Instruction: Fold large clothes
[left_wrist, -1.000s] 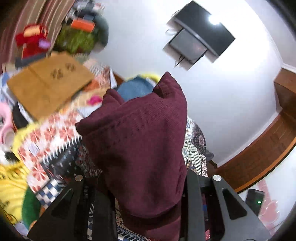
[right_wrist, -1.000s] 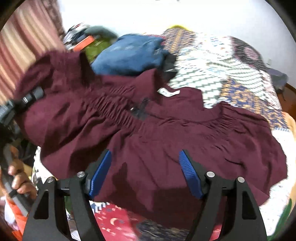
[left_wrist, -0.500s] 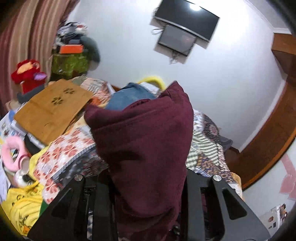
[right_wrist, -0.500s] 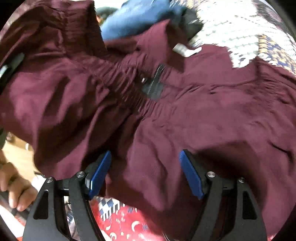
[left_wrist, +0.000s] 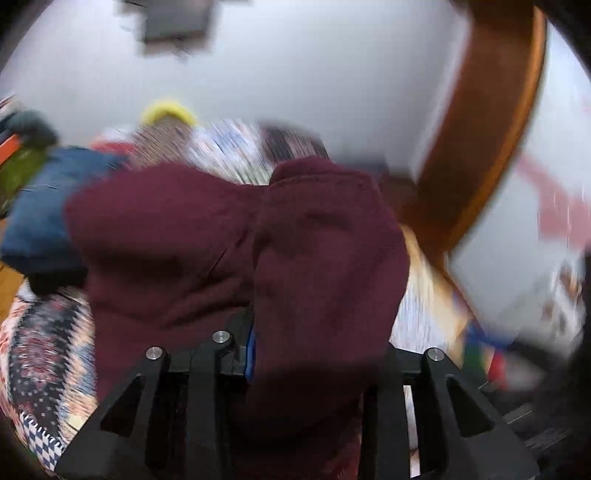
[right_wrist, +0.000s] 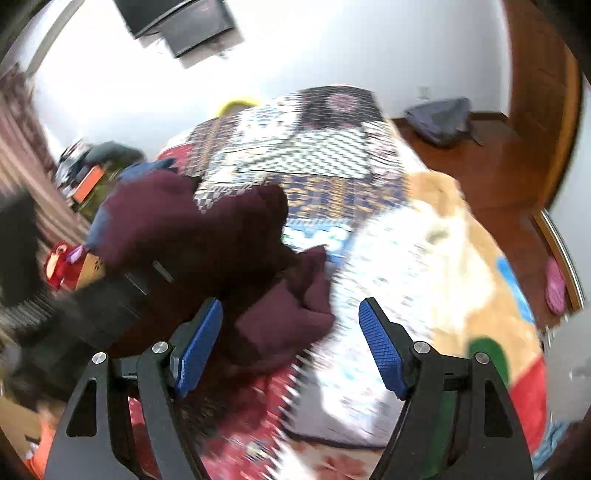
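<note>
Your left gripper (left_wrist: 314, 354) clamps the bunched maroon knit garment (left_wrist: 229, 236); your right gripper (right_wrist: 291, 347) gapes wide, empty. Folding looks barely begun; nearly everything's left.

1. No word, number, brand or sign can be read in either view.
2. Left wrist view: motion blur smears everything, and the dark screen (left_wrist: 173, 22) on the wall at 11 o'clock shows no lettering.
3. Right wrist view: the screen (right_wrist: 177, 18) at 11 o'clock is blank, and the patterned bedspread (right_wrist: 306, 147) around 12 o'clock carries only checks and motifs.
4. A small pale tag (right_wrist: 162, 266) on the maroon garment (right_wrist: 192, 225) at 9 o'clock is too blurred to read.
</note>
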